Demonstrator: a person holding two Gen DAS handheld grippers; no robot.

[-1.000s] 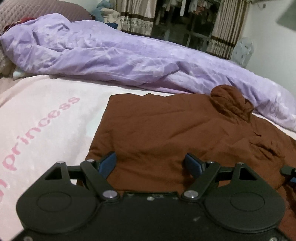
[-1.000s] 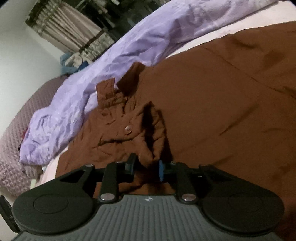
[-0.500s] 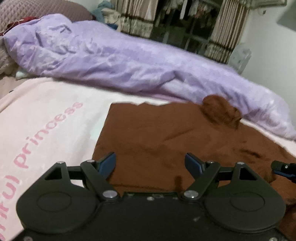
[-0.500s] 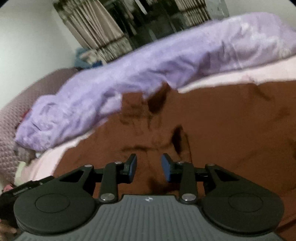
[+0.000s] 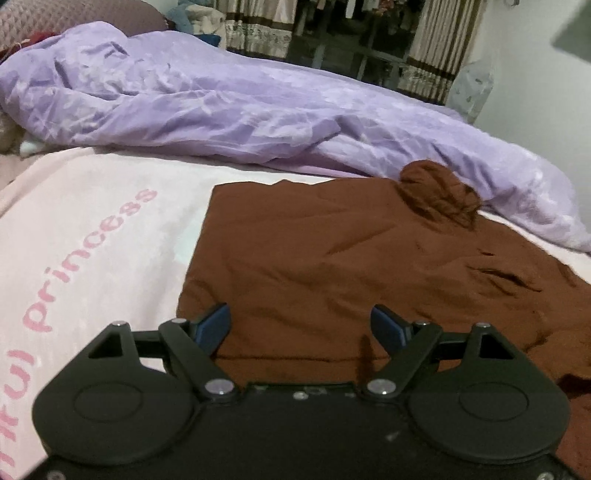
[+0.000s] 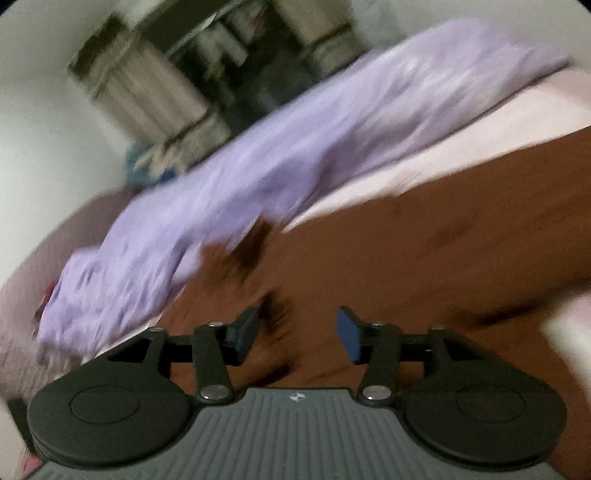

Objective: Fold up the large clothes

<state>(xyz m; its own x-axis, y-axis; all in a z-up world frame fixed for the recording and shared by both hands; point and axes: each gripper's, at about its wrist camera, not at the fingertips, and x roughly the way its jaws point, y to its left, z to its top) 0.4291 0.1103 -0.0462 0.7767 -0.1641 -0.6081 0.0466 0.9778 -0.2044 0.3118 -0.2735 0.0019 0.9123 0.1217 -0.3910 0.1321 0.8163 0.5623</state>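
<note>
now brown garment (image 5: 332, 266) lies under both grippers' open tips

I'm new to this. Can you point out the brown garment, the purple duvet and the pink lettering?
brown garment (image 5: 314, 266): left wrist view, flat middle panel.
purple duvet (image 5: 221, 107): left wrist view, crumpled middle.
pink lettering (image 5: 92, 258): left wrist view, the word "princess" on the bedsheet.

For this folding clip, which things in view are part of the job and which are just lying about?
Part of the job:
- brown garment
- left gripper, open
- right gripper, jaws opening, nothing between them

Lying about:
- purple duvet
- pink "princess" blanket
- curtains
</note>
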